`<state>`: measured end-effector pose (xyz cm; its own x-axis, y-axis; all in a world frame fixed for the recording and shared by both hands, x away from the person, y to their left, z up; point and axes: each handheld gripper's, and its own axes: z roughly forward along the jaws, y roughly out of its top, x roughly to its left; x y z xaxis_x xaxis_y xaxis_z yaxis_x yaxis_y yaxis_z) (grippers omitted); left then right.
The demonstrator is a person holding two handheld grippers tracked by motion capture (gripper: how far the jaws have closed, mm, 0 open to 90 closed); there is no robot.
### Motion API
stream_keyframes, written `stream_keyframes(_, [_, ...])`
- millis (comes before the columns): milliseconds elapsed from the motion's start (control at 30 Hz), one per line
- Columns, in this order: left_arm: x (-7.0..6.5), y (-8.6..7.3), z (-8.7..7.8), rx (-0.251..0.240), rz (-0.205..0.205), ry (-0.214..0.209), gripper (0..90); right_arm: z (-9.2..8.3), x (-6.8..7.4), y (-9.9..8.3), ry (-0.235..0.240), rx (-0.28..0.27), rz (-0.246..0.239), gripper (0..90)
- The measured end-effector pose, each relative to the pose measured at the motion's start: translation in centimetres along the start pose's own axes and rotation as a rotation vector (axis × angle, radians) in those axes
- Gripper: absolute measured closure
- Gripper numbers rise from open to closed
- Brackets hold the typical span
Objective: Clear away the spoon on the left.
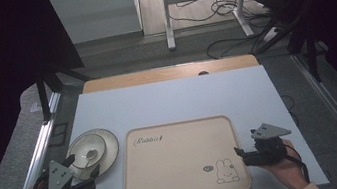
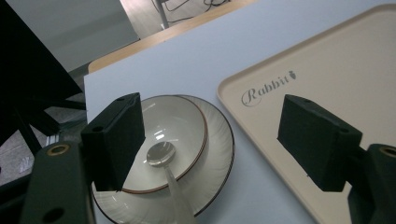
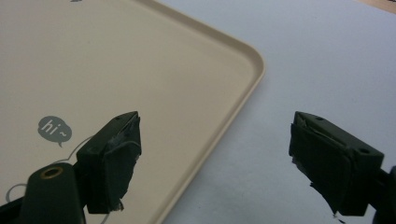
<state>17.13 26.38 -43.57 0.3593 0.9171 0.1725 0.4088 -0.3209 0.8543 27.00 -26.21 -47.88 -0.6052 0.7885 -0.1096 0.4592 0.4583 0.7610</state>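
A glossy round bowl (image 2: 173, 140) (clear spoon (image 2: 161, 154) inside) sits between the left gripper's (image 2: 210, 140) wide jaws. The right gripper (image 3: 215, 158), wide open, straddles the smooth beige tray's (image 3: 205, 70) rim.

Looked down from above and forward across the table (image 1: 167, 99); rode low and close behind each gripper's jaws; shared the tray (image 1: 183, 173).
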Motion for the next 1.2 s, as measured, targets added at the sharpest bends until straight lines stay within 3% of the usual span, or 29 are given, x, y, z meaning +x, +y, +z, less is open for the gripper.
stream_keyframes(200, [0.7,-0.9,0.3,0.011,-0.022,-0.003,23.4,0.1,0.0,-0.1,-0.003,0.009,-0.005,17.4])
stream_keyframes(567, [1.0,-2.6,0.6,0.027,0.004,0.011,25.6,0.2,0.0,-0.1,-0.007,0.017,-0.003,17.5])
stream_keyframes(1200, [1.3,-4.2,0.6,0.057,0.050,-0.009,48.7,0.3,0.0,-0.1,-0.005,0.029,-0.002,17.6])
